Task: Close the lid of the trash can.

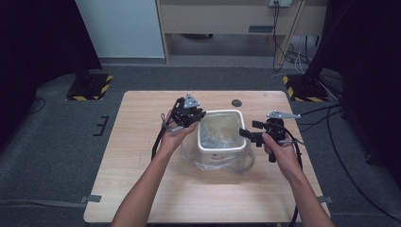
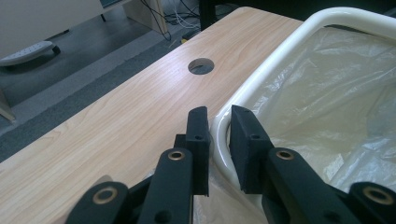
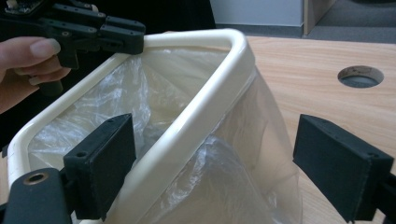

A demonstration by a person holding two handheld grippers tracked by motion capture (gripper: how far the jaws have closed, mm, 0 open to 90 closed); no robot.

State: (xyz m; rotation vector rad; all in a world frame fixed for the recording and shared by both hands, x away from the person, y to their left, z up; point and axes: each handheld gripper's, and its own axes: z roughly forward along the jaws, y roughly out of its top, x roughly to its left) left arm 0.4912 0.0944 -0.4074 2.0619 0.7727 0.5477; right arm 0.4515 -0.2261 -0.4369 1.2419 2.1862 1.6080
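Observation:
A cream bin (image 1: 221,148) lined with a clear plastic bag (image 1: 218,163) stands mid-table. The bag's loose skirt hangs over the outside of the bin. My left gripper (image 1: 200,116) is shut on the bin's left rim (image 2: 280,51), with one jaw outside and one inside against the bag (image 2: 327,107). In the left gripper view its jaws (image 2: 219,128) clamp that rim. My right gripper (image 1: 244,133) is at the bin's right side and is open. In the right gripper view its wide jaws (image 3: 222,165) straddle the near rim (image 3: 205,107) without touching it. The left gripper (image 3: 133,41) shows on the far rim.
The wooden table (image 1: 142,165) has a round cable hole (image 1: 236,102) behind the bin, also seen as the hole (image 2: 201,66) and the hole (image 3: 360,76). Cables trail from both grippers. Grey carpet and stand bases with striped tape lie beyond the far edge.

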